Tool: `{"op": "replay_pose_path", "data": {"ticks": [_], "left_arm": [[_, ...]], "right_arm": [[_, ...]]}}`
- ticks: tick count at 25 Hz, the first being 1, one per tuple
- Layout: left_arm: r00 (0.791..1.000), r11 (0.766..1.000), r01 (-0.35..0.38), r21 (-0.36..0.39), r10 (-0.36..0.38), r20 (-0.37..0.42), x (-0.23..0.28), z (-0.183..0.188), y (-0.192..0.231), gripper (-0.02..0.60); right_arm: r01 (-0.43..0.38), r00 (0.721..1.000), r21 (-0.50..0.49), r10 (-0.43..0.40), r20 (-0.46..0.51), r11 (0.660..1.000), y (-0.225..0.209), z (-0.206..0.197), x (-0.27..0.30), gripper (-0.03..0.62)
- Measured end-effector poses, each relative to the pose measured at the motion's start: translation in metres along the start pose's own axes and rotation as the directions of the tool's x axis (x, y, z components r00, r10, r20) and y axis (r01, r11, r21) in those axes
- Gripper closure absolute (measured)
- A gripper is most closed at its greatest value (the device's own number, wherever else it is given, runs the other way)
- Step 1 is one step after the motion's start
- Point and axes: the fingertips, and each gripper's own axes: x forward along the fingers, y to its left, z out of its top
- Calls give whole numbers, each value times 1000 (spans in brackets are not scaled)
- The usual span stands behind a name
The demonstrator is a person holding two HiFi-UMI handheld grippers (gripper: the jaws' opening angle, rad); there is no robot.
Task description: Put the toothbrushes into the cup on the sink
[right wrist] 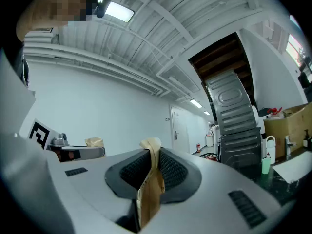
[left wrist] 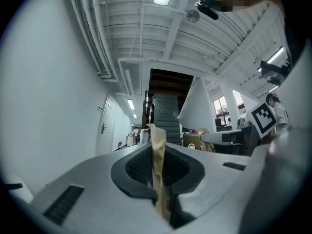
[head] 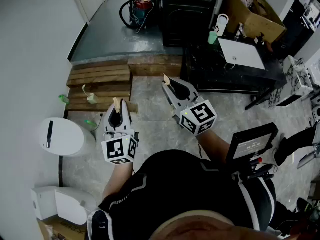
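Both grippers are held up in front of the person, pointing toward the far side of the room. My left gripper [head: 117, 110] [left wrist: 157, 152] is shut on a thin tan paper packet [left wrist: 158, 140] that sticks out past the pads. My right gripper [head: 170, 87] [right wrist: 150, 168] is likewise shut on a crumpled tan paper packet [right wrist: 151, 147]. What the packets contain is hidden. A small green cup [head: 213, 37] [right wrist: 265, 165] stands on the black counter [head: 200, 64] beside the white sink [head: 242, 53], well ahead and right of both grippers.
A white toilet [head: 62, 136] stands at the left, with wooden steps [head: 100, 79] behind it. A white jug-like thing [head: 221, 23] sits by the cup. A cardboard box [head: 252, 11] and a dark metal cabinet [head: 187, 11] stand at the back. A black stand [head: 250, 144] is at right.
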Motion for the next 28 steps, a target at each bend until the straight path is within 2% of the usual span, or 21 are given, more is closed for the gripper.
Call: {"op": "replay_pose_path", "data": {"ticks": [17, 20, 28], "left_arm": [[999, 999, 40, -20, -40, 16, 7, 0, -1, 545], [998, 998, 57, -25, -57, 19, 12, 0, 1, 545], [990, 990, 138, -40, -137, 18, 32, -1, -3, 545]], "right_arm": [[14, 1000, 14, -14, -13, 1000, 1, -6, 3, 528], [20, 1000, 40, -20, -2, 999, -2, -4, 5, 528], [78, 997, 17, -78, 5, 997, -11, 5, 2, 528]]}}
